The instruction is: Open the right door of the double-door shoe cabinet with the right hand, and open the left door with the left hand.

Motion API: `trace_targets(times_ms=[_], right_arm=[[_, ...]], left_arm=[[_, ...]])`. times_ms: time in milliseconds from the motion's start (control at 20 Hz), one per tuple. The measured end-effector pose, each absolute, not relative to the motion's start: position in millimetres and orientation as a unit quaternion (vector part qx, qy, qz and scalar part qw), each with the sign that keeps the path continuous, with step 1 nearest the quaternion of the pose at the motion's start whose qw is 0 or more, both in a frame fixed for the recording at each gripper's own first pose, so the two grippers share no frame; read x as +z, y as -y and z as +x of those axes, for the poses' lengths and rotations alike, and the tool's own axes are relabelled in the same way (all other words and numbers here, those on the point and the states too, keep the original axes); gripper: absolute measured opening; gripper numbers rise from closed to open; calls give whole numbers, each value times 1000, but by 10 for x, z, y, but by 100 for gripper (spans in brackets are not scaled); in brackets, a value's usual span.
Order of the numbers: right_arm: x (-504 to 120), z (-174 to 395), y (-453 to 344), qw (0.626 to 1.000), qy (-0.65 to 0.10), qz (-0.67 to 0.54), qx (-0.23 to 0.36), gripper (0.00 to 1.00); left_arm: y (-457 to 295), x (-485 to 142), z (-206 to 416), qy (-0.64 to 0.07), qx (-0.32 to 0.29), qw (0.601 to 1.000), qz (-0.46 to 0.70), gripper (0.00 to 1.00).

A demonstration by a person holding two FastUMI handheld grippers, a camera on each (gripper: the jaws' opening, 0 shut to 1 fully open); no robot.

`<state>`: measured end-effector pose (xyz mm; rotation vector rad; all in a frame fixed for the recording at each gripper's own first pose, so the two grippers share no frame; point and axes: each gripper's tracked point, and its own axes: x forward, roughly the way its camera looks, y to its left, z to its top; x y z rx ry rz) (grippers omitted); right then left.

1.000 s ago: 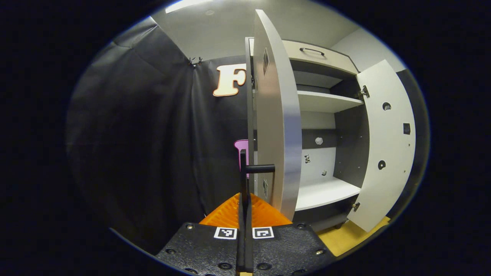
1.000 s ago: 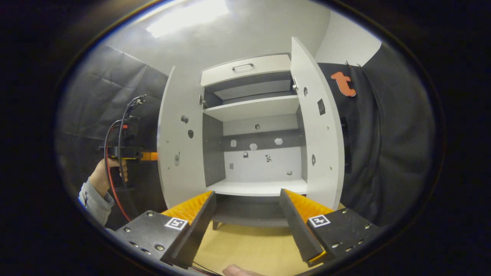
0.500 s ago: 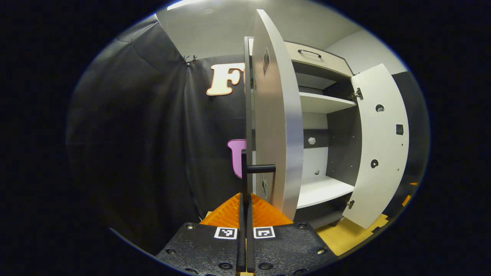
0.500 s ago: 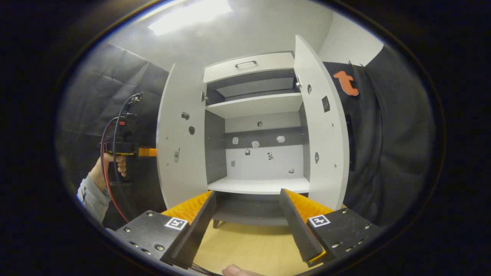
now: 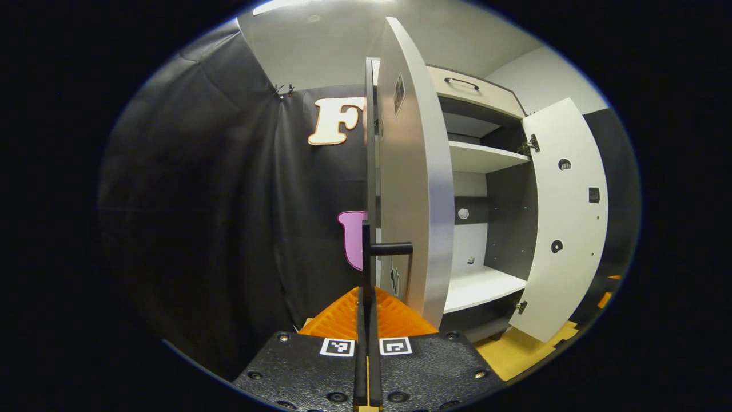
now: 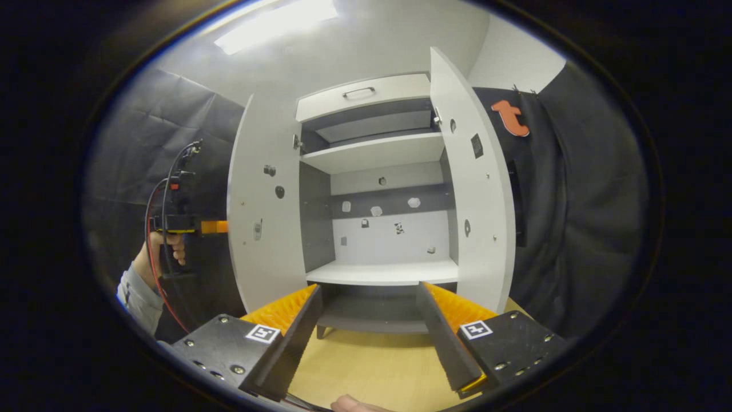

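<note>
Starting with the left gripper view: the left gripper (image 5: 366, 297) is seen clamped on the black bar handle (image 5: 366, 252) of the white left cabinet door (image 5: 413, 189), fingers pressed nearly together around it. That door is swung wide, seen edge-on. The white right cabinet door (image 5: 563, 223) is also hung open, beyond it the white lower shelf (image 5: 480, 285).

Right gripper view: the right gripper (image 6: 369, 337) is held with fingers spread apart, nothing between them, facing the white double-door shoe cabinet (image 6: 377, 171) on the tan wooden floor (image 6: 372, 372). The left gripper and a hand (image 6: 166, 249) are seen beside the left door.
</note>
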<state>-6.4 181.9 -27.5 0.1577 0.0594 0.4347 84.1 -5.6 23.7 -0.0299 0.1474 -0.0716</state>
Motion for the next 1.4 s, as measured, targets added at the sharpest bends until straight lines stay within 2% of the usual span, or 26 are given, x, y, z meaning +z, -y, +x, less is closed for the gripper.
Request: trace_targets(times_ms=[300, 350, 400, 450, 500, 550, 650, 700, 800, 850, 900, 1050, 1100, 1150, 1200, 1250, 1300, 1400], right_arm=[[-300, -64, -1812, 975, -28, 73, 208, 94], [-309, -75, -1831, 975, -29, 73, 210, 94], [-320, -68, -1850, 974, -31, 73, 211, 99], [-330, -71, -1855, 974, -32, 72, 211, 99], [-344, -66, -1855, 974, -33, 72, 211, 94], [-348, -63, -1848, 974, -33, 72, 211, 99], [-365, -63, -1846, 974, -35, 75, 209, 99], [-377, -57, -1839, 974, -36, 77, 209, 94], [-385, -46, -1810, 975, -37, 78, 206, 94], [-386, -43, -1800, 975, -37, 79, 205, 94], [-395, -35, -1792, 975, -38, 79, 203, 99], [-396, -45, -1760, 976, -37, 80, 200, 99], [-395, -46, -1759, 976, -36, 80, 199, 94], [-391, -52, -1752, 976, -35, 81, 199, 99], [-394, -55, -1745, 976, -34, 81, 198, 94], [-400, -51, -1740, 977, -34, 79, 197, 99], [-405, -50, -1744, 977, -35, 77, 196, 94], [-402, -48, -1730, 978, -37, 72, 193, 94]], left_arm=[[-20, 239, 729, -72, -1, 997, 1, 4], [12, 244, 692, -70, 1, 998, -6, 10], [-7, 256, 693, -67, 11, 998, -9, 17], [-39, 269, 654, -62, 20, 998, -12, 30], [-57, 286, 656, -58, 28, 998, -18, 43], [-49, 283, 624, -57, 34, 998, -24, 56], [-30, 269, 584, -57, 36, 997, -32, 75], [-18, 275, 565, -56, 35, 997, -34, 82], [-5, 269, 528, -55, 33, 997, -41, 96], [23, 245, 502, -58, 31, 997, -43, 97], [31, 223, 472, -63, 32, 997, -41, 94], [71, 208, 401, -67, 31, 997, -37, 97], [133, 212, 389, -63, 19, 997, -32, 94], [161, 188, 385, -65, 9, 998, -21, 96], [166, 186, 373, -64, 5, 998, -13, 96], [174, 196, 360, -63, 4, 998, -8, 96], [205, 194, 356, -63, 1, 998, -9, 96], [305, 186, 332, -60, -5, 998, -13, 96]])
